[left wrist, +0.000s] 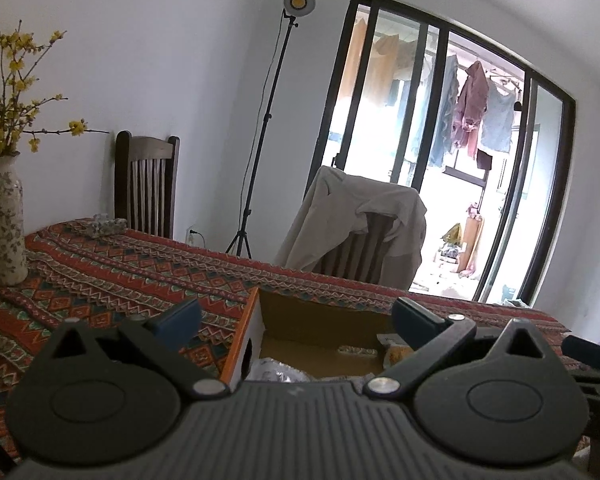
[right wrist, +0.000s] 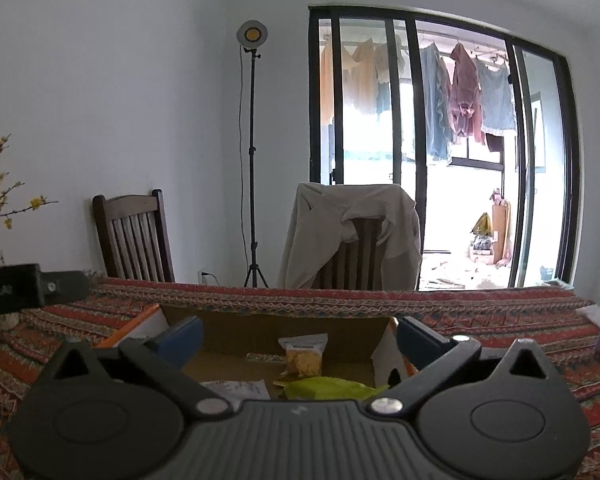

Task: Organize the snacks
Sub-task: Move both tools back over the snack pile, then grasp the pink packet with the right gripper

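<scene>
An open cardboard box (right wrist: pixel 284 330) sits on the patterned tablecloth, also in the left wrist view (left wrist: pixel 320 320). Inside it I see a clear packet of yellow snacks (right wrist: pixel 304 354), a green packet (right wrist: pixel 332 388), a white packet (right wrist: pixel 240 390) and a silvery packet (left wrist: pixel 278 372). My right gripper (right wrist: pixel 298 338) is open and empty, hovering over the box's near side. My left gripper (left wrist: pixel 296 320) is open and empty, over the box's left wall. The left gripper's body (right wrist: pixel 28 290) shows at the left of the right wrist view.
A flowered vase (left wrist: pixel 5 220) with yellow blossoms stands at the table's left. A small wrapped bundle (left wrist: pixel 106 227) lies at the far edge. Two wooden chairs (right wrist: pixel 134 236) stand behind the table, one draped with a beige jacket (right wrist: pixel 352 232). A lamp tripod (right wrist: pixel 254 152) stands by the wall.
</scene>
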A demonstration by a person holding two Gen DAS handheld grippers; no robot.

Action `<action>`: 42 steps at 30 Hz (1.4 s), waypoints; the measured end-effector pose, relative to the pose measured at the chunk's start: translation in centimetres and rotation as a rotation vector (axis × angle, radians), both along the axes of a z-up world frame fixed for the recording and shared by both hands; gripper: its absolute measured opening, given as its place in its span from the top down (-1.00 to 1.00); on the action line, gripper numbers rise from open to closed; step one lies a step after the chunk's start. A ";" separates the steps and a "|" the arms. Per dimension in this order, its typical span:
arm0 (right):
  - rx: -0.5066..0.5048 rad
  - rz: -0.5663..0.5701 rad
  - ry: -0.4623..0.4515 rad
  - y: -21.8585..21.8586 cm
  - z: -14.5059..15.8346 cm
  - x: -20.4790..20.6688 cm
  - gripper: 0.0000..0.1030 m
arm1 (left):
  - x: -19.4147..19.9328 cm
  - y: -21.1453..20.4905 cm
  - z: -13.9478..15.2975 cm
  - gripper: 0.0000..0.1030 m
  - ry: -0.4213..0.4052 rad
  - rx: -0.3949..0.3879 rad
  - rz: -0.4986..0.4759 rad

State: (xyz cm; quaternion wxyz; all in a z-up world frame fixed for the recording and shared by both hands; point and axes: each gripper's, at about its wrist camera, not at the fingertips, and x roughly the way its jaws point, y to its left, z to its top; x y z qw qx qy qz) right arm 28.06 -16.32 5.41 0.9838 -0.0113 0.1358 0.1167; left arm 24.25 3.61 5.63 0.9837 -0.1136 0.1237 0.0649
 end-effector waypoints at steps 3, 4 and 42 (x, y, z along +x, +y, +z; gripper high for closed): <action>-0.005 -0.006 0.006 -0.3 0.1 -1.4 -1.00 | -1.5 0.2 0.1 -1.00 -0.005 0.013 0.000; -0.005 -0.006 0.008 -0.5 0.1 -1.9 -1.00 | -2.0 0.3 0.1 -1.00 -0.005 0.015 -0.002; 0.051 -0.037 0.216 -6.1 -6.8 -12.9 -1.00 | -10.6 1.5 -9.0 -1.00 0.161 -0.001 -0.042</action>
